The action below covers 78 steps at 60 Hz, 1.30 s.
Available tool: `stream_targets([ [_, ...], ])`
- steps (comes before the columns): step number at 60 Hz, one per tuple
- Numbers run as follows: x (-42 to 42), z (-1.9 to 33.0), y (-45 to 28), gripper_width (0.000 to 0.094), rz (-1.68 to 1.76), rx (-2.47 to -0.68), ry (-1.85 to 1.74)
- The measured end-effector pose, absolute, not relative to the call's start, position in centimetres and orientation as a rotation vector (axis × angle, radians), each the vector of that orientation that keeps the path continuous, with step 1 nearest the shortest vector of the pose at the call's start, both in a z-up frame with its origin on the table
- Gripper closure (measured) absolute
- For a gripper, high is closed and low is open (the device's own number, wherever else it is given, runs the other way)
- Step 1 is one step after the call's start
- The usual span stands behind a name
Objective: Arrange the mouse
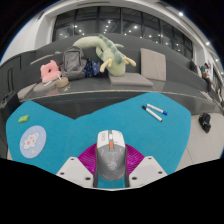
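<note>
A grey and white computer mouse [110,155] with an orange stripe by its wheel sits between my gripper's fingers [111,168]. Both magenta pads [88,157] press against its sides, so the gripper is shut on it. The mouse is over a teal desk mat [100,118]. I cannot tell whether it rests on the mat or is lifted a little.
On the teal mat lie a white pen with a blue cap [153,112] ahead to the right, a round white sticker [31,140] and a small green piece [23,118] to the left. Beyond are a grey sofa [150,70], plush toys [108,55], a pink toy [49,70] and a backpack [73,62].
</note>
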<state>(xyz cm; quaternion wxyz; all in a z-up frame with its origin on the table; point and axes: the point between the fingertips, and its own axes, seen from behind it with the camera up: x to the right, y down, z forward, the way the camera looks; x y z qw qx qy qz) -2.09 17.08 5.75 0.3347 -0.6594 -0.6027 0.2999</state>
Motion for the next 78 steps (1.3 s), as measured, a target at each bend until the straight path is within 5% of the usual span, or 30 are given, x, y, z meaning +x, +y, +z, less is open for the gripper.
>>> stream_targets([
  [9, -3.8, 12.5, 8.8, 0.0590, 0.860, -1.627, -1.581],
  [17, -5.8, 14.0, -2.1, 0.0590, 0.967, -1.592, -1.647],
  [33, -7.7, 3.3, -19.1, 0.0589, 1.002, -1.657, -1.830],
  [45, -8.4, -1.1, -20.8, 0.0537, 0.938, -1.659, -1.853],
  [50, -8.4, -1.2, -20.9, 0.0402, 0.929, -1.652, -1.864],
  [55, -8.1, 0.0, -20.2, 0.0065, 0.959, -1.672, -1.814],
  [78, 10.4, 11.4, -10.9, 0.0082, 0.964, -1.592, -1.604],
])
